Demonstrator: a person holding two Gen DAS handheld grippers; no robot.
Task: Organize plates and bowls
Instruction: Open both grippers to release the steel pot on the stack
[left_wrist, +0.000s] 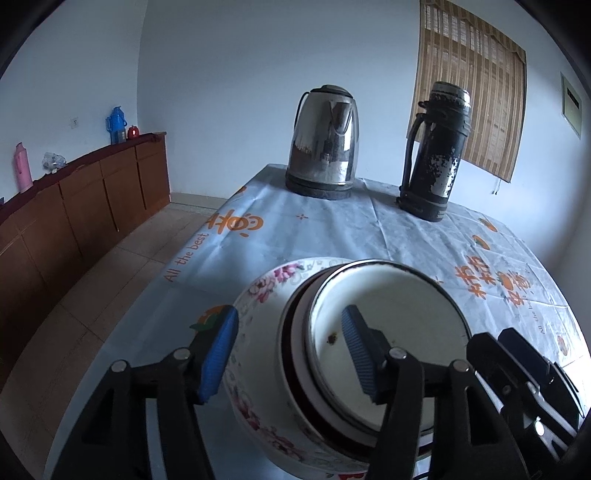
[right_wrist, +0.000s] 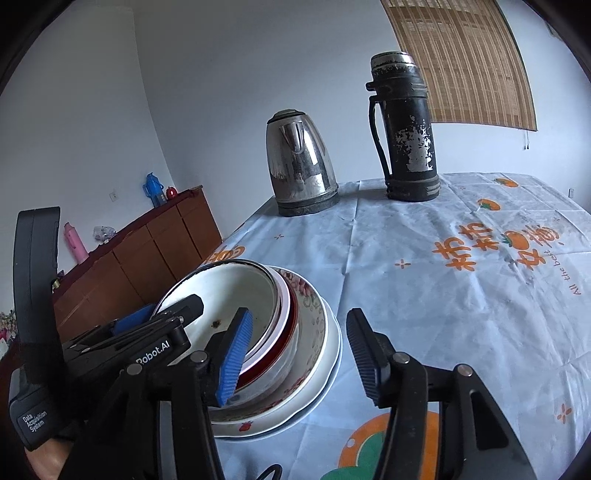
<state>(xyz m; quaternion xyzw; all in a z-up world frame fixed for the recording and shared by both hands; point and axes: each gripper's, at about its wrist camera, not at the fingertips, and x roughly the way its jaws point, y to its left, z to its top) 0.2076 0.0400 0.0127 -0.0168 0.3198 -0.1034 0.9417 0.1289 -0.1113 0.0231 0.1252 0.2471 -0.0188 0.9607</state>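
Note:
A stack of dishes stands near the table's left front. On top is a white enamel bowl (left_wrist: 391, 317) (right_wrist: 236, 291), tilted, inside a red-rimmed dish (right_wrist: 286, 332), a floral bowl (left_wrist: 258, 332) (right_wrist: 314, 328) and white plates (right_wrist: 325, 373). My left gripper (left_wrist: 291, 354) is open: its left finger is outside the floral bowl's wall and its right finger is inside the enamel bowl. It also shows in the right wrist view (right_wrist: 147, 321). My right gripper (right_wrist: 299, 354) is open and straddles the right rims of the stack, holding nothing.
A steel electric kettle (left_wrist: 323, 144) (right_wrist: 301, 166) and a worn black thermos (left_wrist: 436, 151) (right_wrist: 404, 129) stand at the table's far edge. The printed tablecloth (right_wrist: 443, 295) covers the table. A wooden sideboard (left_wrist: 74, 206) runs along the left wall.

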